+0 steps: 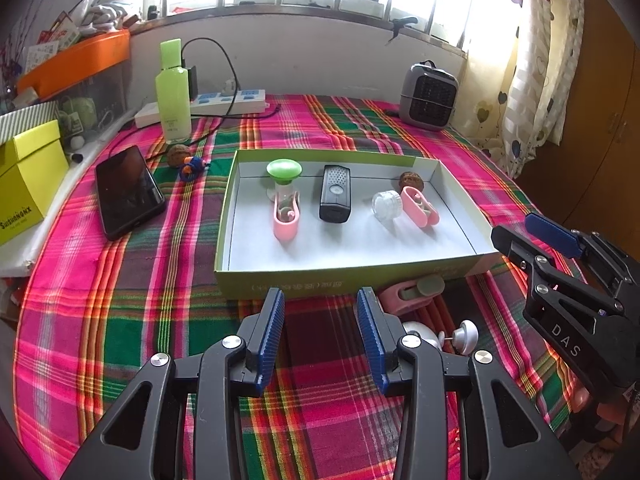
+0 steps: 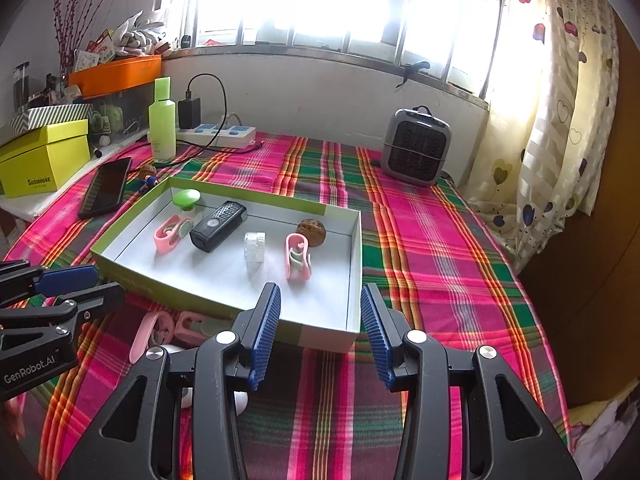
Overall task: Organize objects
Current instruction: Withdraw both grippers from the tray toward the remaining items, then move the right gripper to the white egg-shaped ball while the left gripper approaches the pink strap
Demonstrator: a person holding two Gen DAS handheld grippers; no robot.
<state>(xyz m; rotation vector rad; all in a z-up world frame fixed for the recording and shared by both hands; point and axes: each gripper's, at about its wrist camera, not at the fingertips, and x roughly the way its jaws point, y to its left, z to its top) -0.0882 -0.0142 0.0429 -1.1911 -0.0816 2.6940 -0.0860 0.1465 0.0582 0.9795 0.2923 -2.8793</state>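
A shallow green box (image 1: 225, 216) with a white floor lies mid-table. Inside it are a green-capped timer (image 1: 283, 176), two pink clips (image 1: 285, 220) (image 1: 420, 207), a black device (image 1: 335, 194), a clear jar (image 1: 386, 205) and a walnut (image 1: 411, 179). Another pink clip (image 1: 404, 294) and a small white-and-silver piece (image 1: 464, 334) lie on the cloth in front of the box. My left gripper (image 1: 320, 296) hovers open before the box's near wall, nothing between its fingers. My right gripper (image 2: 320, 292) is open over the box's near right corner (image 2: 332, 336), also empty.
On the plaid cloth left of the box lie a black phone (image 1: 128, 192), a second walnut (image 1: 178, 155) and a blue-orange toy (image 1: 193, 166). Behind stand a green bottle (image 1: 173, 92), a power strip (image 1: 228, 100) and a grey heater (image 1: 428, 96). A yellow box (image 1: 28, 180) sits far left.
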